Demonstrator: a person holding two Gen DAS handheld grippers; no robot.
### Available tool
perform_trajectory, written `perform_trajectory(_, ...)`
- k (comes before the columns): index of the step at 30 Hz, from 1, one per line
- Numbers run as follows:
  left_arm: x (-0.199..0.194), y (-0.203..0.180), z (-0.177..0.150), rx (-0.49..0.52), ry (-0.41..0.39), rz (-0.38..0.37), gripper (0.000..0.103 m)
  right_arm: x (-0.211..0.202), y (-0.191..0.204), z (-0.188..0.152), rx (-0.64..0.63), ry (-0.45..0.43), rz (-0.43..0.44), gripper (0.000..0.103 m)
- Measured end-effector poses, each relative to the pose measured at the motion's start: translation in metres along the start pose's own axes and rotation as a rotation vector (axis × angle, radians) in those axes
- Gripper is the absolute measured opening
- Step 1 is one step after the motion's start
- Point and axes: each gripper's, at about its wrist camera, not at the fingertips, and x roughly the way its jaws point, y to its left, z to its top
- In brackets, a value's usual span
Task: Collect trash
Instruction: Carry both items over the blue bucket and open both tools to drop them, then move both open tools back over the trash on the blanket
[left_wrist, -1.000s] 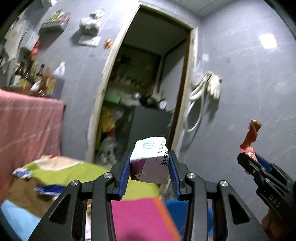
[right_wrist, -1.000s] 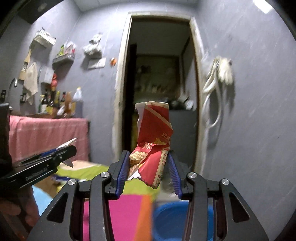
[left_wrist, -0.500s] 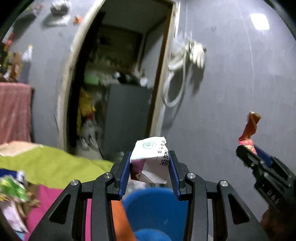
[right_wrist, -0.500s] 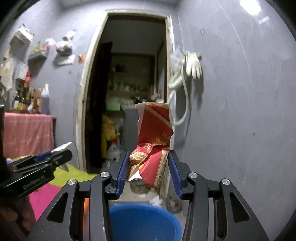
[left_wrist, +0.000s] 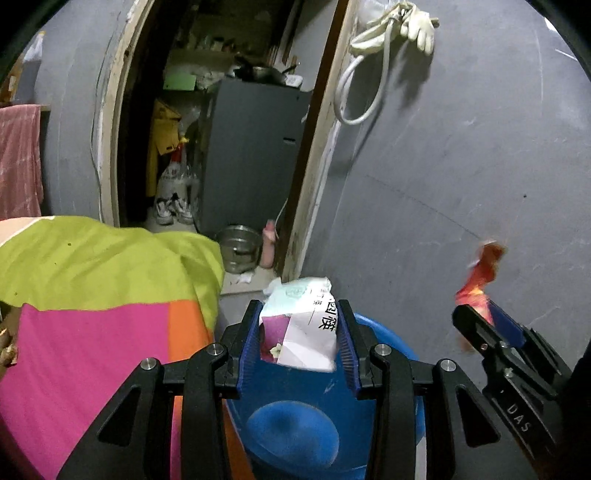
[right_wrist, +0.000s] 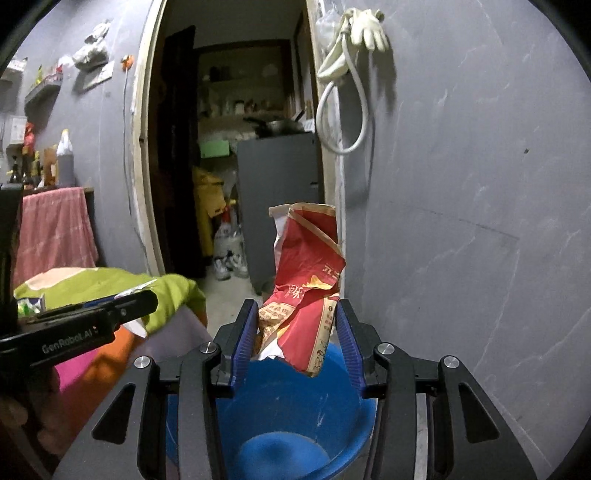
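Both pieces of trash hang above the blue bucket (right_wrist: 269, 417), not yet dropped. The left tool (left_wrist: 299, 341) is opening around the white packet (left_wrist: 306, 328); the right tool (right_wrist: 295, 332) holds the red wrapper (right_wrist: 306, 288). More litter lies on the bed (right_wrist: 29, 302) beside the bucket.

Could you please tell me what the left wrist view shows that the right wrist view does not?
Only the left wrist view shows the crumpled white paper packet between the opening left gripper and a round steel pot. Only the right wrist view shows the crumpled red snack bag in the right gripper. Both show the round blue plastic bucket below and the cream rubber glove.
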Motion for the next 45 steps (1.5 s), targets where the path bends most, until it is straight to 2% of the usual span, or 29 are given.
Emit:
perform_trajectory(3,0.003,0.006,-0.001,-0.029,0.034,-0.016,0.043,0.005,-0.001,-0.002,0.006,0.020,0.016,0.051)
perform_trajectory(6,0.005,0.011,0.002,-0.064,0.060,-0.021,0.043,0.008,-0.002,-0.003,0.010,0.029,0.013,0.051)
perform_trajectory(10,-0.012,0.018,0.013,-0.095,0.034,-0.028,0.044,0.003,-0.003,0.004,0.028,0.015,0.010,0.053)
perform_trajectory(12,-0.028,0.022,0.020,-0.104,-0.004,-0.028,0.055,-0.005,-0.001,0.010,0.031,-0.007,0.007,0.059)
perform_trajectory(16,-0.064,0.031,0.035,-0.118,-0.088,-0.020,0.062,-0.029,0.009,0.028,0.038,-0.077,0.014,0.071)
perform_trajectory(18,-0.086,0.040,0.041,-0.123,-0.133,-0.006,0.078,-0.042,0.017,0.038,0.039,-0.116,0.020,0.078)
perform_trajectory(20,-0.114,0.052,0.046,-0.127,-0.197,0.018,0.086,-0.054,0.027,0.046,0.038,-0.153,0.031,0.085)
perform_trajectory(23,-0.148,0.072,0.051,-0.115,-0.250,0.059,0.097,-0.069,0.046,0.058,0.036,-0.196,0.060,0.094)
perform_trajectory(24,-0.160,0.080,0.052,-0.113,-0.272,0.077,0.098,-0.073,0.053,0.060,0.037,-0.207,0.070,0.101)
perform_trajectory(25,-0.168,0.083,0.051,-0.111,-0.284,0.092,0.098,-0.078,0.060,0.062,0.040,-0.223,0.086,0.103)
perform_trajectory(33,-0.244,0.139,0.025,-0.101,-0.372,0.244,0.101,-0.105,0.128,0.070,0.037,-0.306,0.200,0.103)
perform_trajectory(39,-0.281,0.180,0.001,-0.112,-0.388,0.347,0.101,-0.122,0.176,0.063,0.021,-0.344,0.267,0.103)
perform_trajectory(42,-0.298,0.203,-0.015,-0.126,-0.391,0.394,0.101,-0.124,0.200,0.058,0.004,-0.337,0.296,0.103)
perform_trajectory(45,-0.305,0.226,-0.029,-0.121,-0.356,0.433,0.101,-0.120,0.221,0.051,-0.020,-0.305,0.314,0.103)
